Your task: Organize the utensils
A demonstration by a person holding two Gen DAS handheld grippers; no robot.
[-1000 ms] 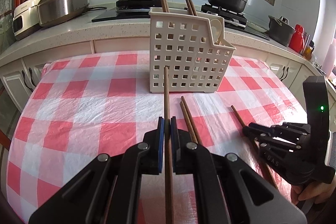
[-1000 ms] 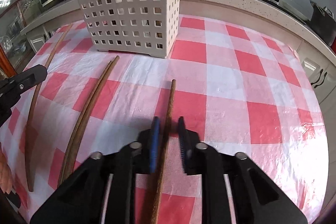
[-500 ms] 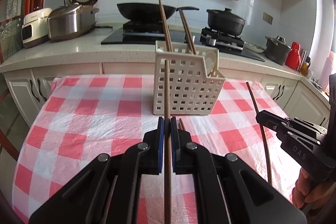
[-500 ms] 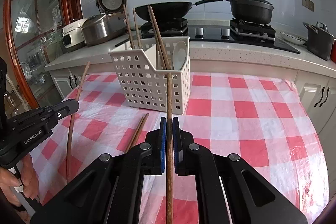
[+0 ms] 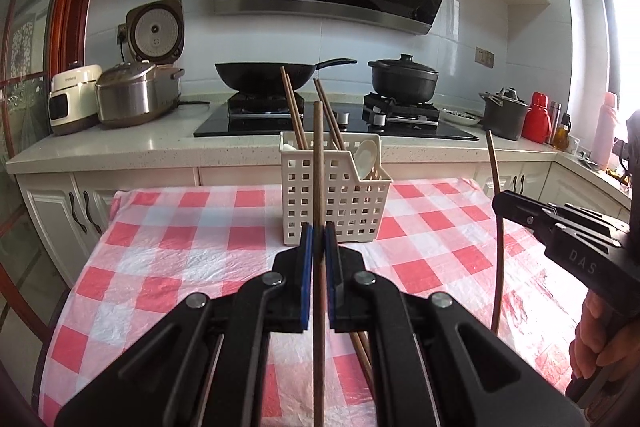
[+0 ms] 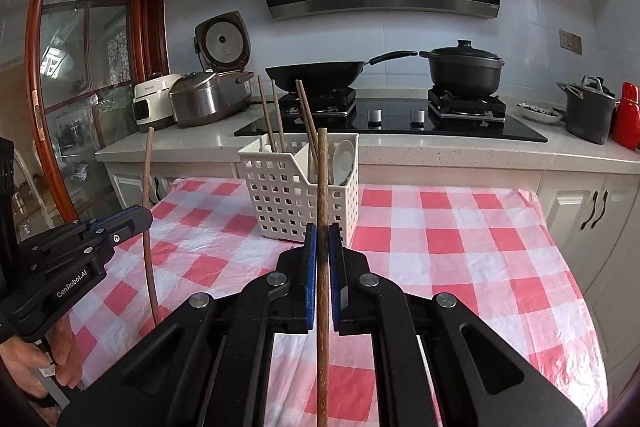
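Your left gripper (image 5: 319, 247) clamped on one brown chopstick (image 5: 319, 163), stick pointing at white slotted basket (image 5: 340, 211). Your right gripper (image 6: 322, 247) pinching second chopstick (image 6: 323, 179), same deal, held up off checked tablecloth (image 6: 460, 239) in front of basket. Basket sits at far side of table, nearer counter. Inside: several chopsticks (image 6: 276, 123) standing tilted, plus white spoon (image 6: 345, 157) in right-hand section. Two loose chopsticks (image 5: 362, 347) lying on cloth on your side of basket.

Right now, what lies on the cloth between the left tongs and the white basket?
In the left wrist view, only bare checked tablecloth lies between the left tongs and the white basket; the tongs' chopstick crosses above it.
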